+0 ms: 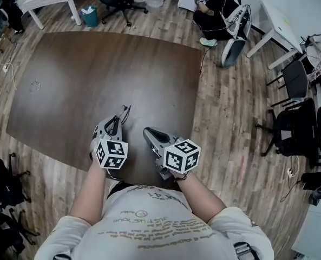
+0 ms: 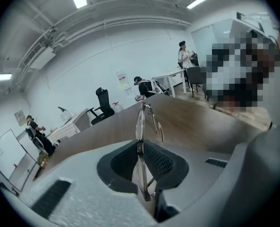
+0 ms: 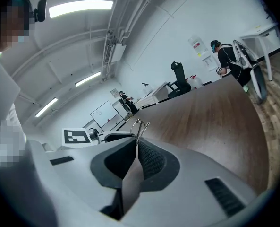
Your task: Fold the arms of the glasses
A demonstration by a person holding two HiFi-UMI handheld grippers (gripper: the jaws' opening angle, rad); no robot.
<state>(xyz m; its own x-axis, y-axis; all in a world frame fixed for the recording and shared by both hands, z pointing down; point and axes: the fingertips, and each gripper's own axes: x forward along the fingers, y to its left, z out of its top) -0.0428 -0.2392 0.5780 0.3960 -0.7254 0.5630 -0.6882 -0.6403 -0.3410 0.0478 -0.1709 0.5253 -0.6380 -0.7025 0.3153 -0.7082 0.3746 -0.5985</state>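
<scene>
Glasses (image 2: pixel 140 120), one pair, clamped edge-on between the jaws of left gripper (image 1: pixel 117 122), above one brown table (image 1: pixel 95 64). Right gripper (image 1: pixel 148 131) just beside, jaws clenched together, wire frame showing at their tip; cannot tell whether pinched. Two grippers close to table's near edge, wide bare top ahead. Wooden floor on all sides; person (image 1: pixel 217 10) seated past far corner.
</scene>
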